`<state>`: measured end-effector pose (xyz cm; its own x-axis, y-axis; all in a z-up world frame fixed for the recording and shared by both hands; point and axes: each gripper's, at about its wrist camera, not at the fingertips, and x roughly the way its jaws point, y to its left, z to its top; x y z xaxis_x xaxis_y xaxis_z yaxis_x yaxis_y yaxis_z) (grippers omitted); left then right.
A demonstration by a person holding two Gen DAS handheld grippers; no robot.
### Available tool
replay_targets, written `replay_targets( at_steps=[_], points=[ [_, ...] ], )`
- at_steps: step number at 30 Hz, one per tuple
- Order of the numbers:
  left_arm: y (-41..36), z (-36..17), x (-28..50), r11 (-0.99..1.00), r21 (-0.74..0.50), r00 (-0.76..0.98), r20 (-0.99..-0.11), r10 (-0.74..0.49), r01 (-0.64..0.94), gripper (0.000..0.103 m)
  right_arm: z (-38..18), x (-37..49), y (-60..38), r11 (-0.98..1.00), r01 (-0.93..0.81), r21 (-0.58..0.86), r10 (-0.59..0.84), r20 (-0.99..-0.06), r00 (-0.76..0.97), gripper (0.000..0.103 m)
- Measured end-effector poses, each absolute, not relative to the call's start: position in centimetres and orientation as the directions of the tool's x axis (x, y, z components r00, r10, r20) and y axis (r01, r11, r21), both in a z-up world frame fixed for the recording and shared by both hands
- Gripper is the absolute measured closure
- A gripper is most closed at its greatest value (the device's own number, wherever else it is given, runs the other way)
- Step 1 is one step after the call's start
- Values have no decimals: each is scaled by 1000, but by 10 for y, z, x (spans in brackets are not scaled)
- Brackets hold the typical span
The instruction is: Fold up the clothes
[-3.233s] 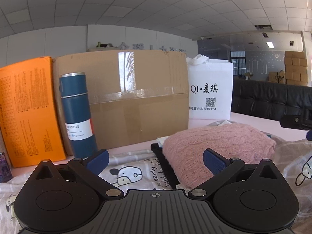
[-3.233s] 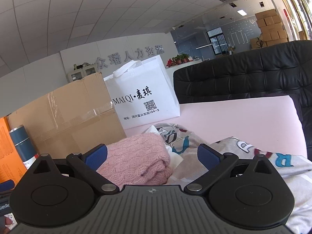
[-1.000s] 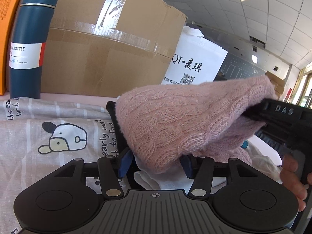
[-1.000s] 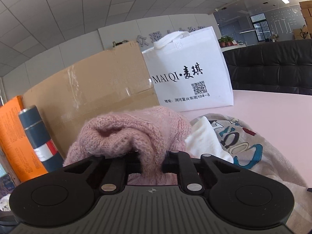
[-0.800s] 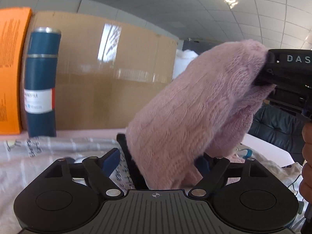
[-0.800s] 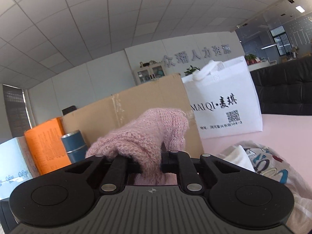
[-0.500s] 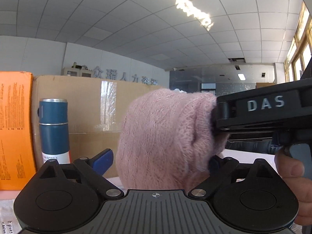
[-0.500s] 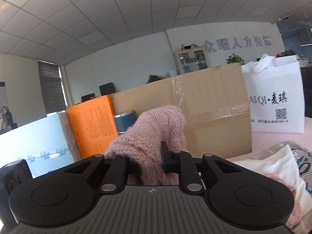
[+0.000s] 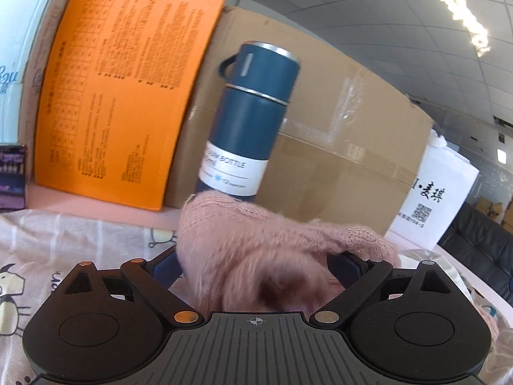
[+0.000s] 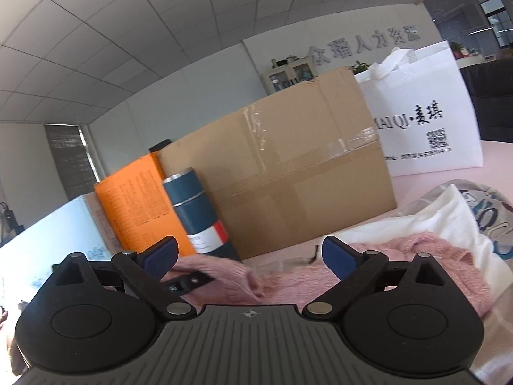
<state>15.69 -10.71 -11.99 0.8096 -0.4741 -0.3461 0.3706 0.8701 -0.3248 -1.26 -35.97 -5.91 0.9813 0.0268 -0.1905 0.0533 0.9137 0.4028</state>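
Observation:
A pink knit sweater (image 9: pixel 256 250) fills the space between the fingers of my left gripper (image 9: pixel 256 264). The jaws stand wide with the bunched knit between them, so a grip on it cannot be told. In the right wrist view the sweater (image 10: pixel 288 285) lies spread low on the table. My right gripper (image 10: pixel 250 253) is open and empty above it. The left gripper's black body (image 10: pixel 186 284) pokes into that view at lower left, on the sweater.
A blue bottle (image 9: pixel 247 122), an orange box (image 9: pixel 121 96) and a brown carton (image 9: pixel 336 147) stand behind. A white bag (image 10: pixel 423 112) is at the right. A printed grey garment (image 9: pixel 48 250) and a white cloth (image 10: pixel 426 218) lie on the pink table (image 10: pixel 500 160).
My right gripper has opened and let go of the sweater, which has dropped from its raised hang to the table. My left gripper has swung down and left, with the knit now bunched between its fingers.

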Motion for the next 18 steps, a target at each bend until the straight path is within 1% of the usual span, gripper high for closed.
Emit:
replay_targets(
  at_steps=[2, 5, 7, 9, 13, 14, 16, 18],
  points=[
    [-103, -128, 162, 886, -325, 831, -344, -437, 332, 7, -70, -13, -372, 895, 161, 416, -67, -232, 970, 5],
    [-102, -125, 155, 889, -270, 836, -320, -445, 370, 7, -86, -14, -388, 833, 322, 451, -196, -304, 932, 5],
    [-109, -123, 148, 888, -187, 831, -315, -458, 419, 7, -94, -14, -396, 800, 376, 468, -231, -338, 912, 5],
    [-122, -122, 145, 889, -88, 831, -324, -453, 450, 7, -101, -13, -398, 792, 401, 461, -251, -354, 901, 5],
    [-140, -121, 131, 877, 98, 849, -321, -419, 470, 7, -100, 8, -390, 807, 479, 347, -347, -378, 858, 4],
    [-141, -121, 130, 875, 101, 846, -328, -420, 474, 7, -99, 16, -388, 809, 492, 321, -363, -386, 848, 4],
    [-143, -120, 130, 870, 106, 839, -343, -422, 481, 7, -97, 36, -386, 815, 504, 285, -370, -414, 832, 0],
    [-139, -125, 135, 874, 69, 825, -373, -424, 480, 7, -102, 58, -384, 814, 500, 295, -331, -473, 817, 0]
  ],
)
